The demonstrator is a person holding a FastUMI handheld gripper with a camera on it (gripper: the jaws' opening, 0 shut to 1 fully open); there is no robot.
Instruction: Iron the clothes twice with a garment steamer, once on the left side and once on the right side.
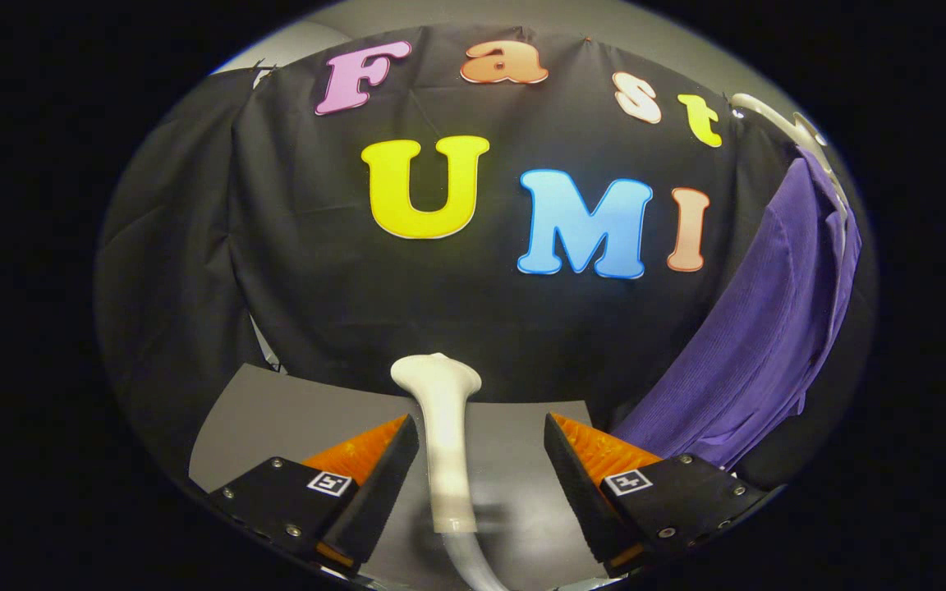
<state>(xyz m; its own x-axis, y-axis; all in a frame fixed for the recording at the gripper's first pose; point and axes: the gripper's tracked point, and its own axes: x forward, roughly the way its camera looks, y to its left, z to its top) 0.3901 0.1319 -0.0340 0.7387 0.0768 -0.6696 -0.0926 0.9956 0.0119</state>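
A: Entry, gripper view. Tongs stood wide open, holding nothing. The steamer handle rose upright between the two fingers, nearer the left finger than the right finger; I could not tell whether the left one touched it. Its hose curled away below, near the camera.

B: And the garment?

A: The purple garment hung on a white hanger at the far right, against the black cloth wall, well apart from the steamer.

B: Risks, as judged?

A: Three. First, the handle sat off-centre, so closing would likely bring the left finger on first and push the handle sideways, tipping or twisting it before the right finger arrived. Second, the handle looked smooth and tapered; a grip might slide along it. Third, the hose could drag or catch once the steamer was carried right toward the garment, pulling the head off line.

B: Surface and room?

A: Grey surface, matte, ending at the cloth wall on the far side. A pale wall showed above the cloth at far left. Lighting dim and even, with a soft shadow at the steamer's base.
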